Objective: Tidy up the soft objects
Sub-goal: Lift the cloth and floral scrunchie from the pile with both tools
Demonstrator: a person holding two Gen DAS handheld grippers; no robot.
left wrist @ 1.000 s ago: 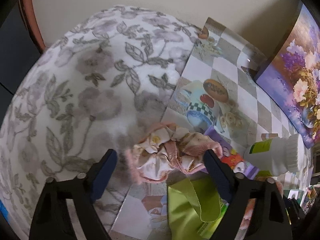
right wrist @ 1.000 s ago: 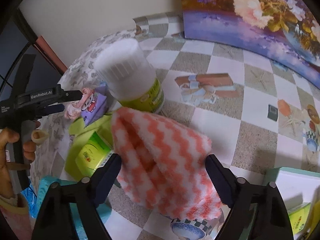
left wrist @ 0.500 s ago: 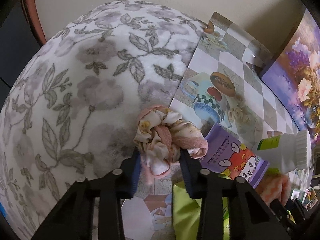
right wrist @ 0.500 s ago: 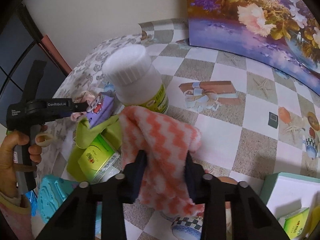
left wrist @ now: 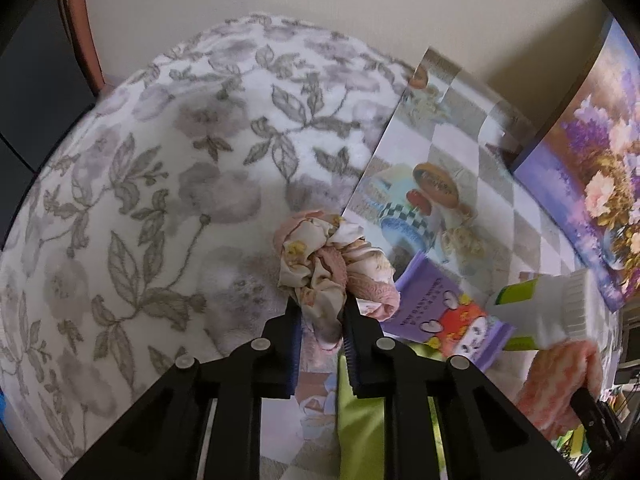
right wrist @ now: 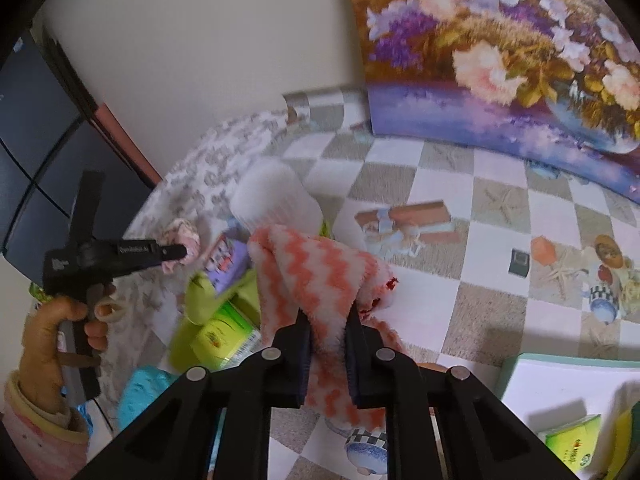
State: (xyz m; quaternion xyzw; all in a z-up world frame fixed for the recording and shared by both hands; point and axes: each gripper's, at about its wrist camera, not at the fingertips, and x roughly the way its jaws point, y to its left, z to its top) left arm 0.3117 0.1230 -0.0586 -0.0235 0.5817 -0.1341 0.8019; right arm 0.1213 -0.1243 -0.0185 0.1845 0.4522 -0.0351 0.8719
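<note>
The left claw is closing on a floral fabric scrunchie, its pads already squeezing the gathered cloth at the near side so the rest of the ring bunches out ahead of the tips. The scrunchie sits where the fleecy leaf-patterned blanket meets the left edge of the checkered surface, a pinch from above being the easy way to take something that limp.

The right claw is also closing, with an orange-and-white zigzag cloth pinched between its pads. The cloth folds into a peak above the tips and drapes below them, so it appears to hang clear of the surface rather than lie on it.

Hard things crowd the same left part of the surface: a white-capped bottle, a purple pack of baby wipes and a green packet. Taking both soft pieces together, one per claw, looks like a way to separate them from that clutter. A flower painting leans against the wall at the far edge.
</note>
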